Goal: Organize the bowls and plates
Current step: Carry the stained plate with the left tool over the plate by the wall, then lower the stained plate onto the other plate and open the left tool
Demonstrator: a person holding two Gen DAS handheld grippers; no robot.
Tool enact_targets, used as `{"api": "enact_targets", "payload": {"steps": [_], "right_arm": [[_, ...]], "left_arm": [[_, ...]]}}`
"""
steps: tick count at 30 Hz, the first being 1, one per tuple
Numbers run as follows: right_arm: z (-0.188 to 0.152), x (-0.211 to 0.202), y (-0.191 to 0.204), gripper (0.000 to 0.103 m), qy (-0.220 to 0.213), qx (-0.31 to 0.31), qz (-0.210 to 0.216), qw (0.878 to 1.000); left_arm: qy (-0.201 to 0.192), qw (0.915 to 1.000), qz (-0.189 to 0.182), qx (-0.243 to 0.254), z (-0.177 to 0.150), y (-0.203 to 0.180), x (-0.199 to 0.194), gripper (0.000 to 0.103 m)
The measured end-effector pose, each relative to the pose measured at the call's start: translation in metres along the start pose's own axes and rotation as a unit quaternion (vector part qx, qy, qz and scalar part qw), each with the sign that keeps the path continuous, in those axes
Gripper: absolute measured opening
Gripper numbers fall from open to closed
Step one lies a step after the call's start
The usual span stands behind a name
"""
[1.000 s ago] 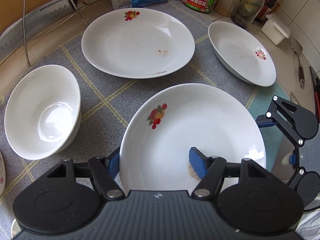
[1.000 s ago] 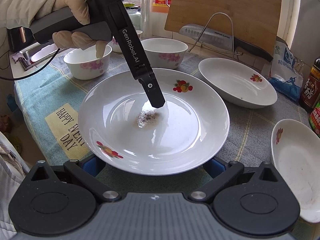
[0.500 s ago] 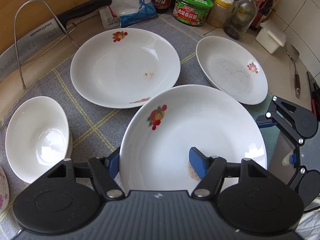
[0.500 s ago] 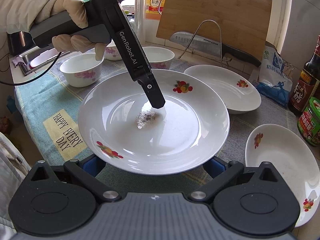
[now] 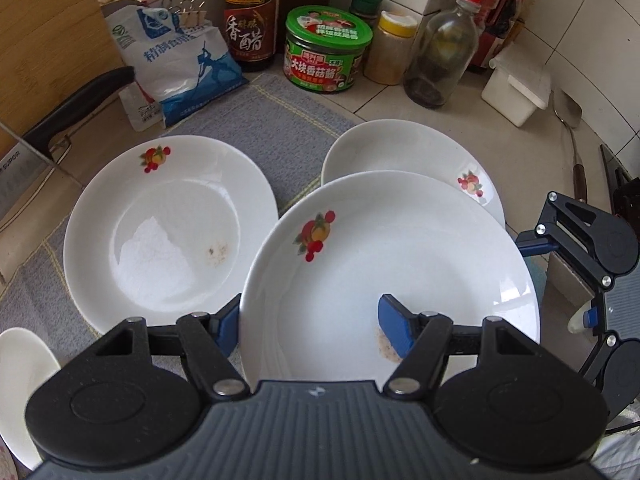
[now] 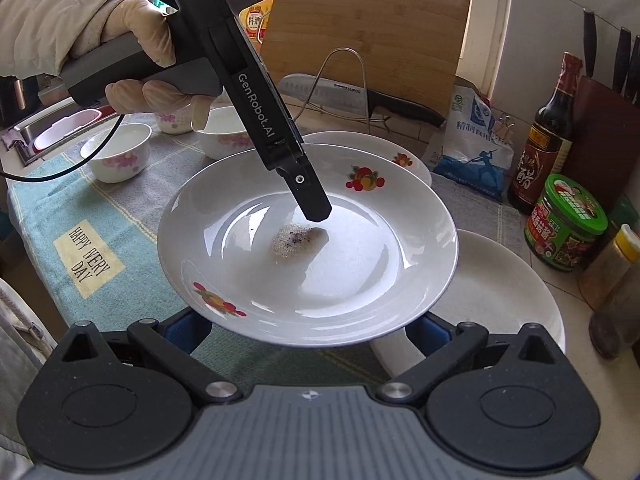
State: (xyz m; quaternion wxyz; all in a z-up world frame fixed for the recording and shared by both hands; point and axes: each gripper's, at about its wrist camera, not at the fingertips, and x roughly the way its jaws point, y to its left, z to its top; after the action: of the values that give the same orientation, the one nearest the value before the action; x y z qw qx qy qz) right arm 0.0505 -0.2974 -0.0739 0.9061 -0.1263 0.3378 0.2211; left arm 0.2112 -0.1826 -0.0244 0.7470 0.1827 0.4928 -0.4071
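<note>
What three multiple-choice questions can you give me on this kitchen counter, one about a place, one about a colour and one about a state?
1. Where does the green-lidded jar stand?
A. Between the dark vinegar bottle and the yellow-capped jar
B. On a plate
C. Inside a bowl

2. What colour are the pads of the left gripper?
A. Red
B. Yellow
C. Blue

3. What state is the held plate in?
A. Upside down
B. Clamped at its rim by the left gripper, one finger inside
C. Broken in two

Answers:
1 A: in the left wrist view the jar sits between those two at the back of the counter.
2 C: both pads show blue.
3 B: one pad lies inside the plate and the other outside its rim.
</note>
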Motion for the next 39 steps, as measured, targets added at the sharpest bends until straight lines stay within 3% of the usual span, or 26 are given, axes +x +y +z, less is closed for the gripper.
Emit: {"api": "enact_targets", "payload": {"steps": [17, 39], "right_arm": [[-0.030, -0.019, -0.052, 0.103, 0.011, 0.053, -0.053, 0.997], [-0.041, -0.016, -0.070, 0.103, 0.031, 0.084, -0.065, 0.994]], "left_arm": [[0.014, 0.9977, -0.033, 0.058, 0.065, -0.051, 0.058, 0.069], [0.032, 0.9958, -0.054, 0.067, 0.083, -0.055, 0.092, 0.069]]}}
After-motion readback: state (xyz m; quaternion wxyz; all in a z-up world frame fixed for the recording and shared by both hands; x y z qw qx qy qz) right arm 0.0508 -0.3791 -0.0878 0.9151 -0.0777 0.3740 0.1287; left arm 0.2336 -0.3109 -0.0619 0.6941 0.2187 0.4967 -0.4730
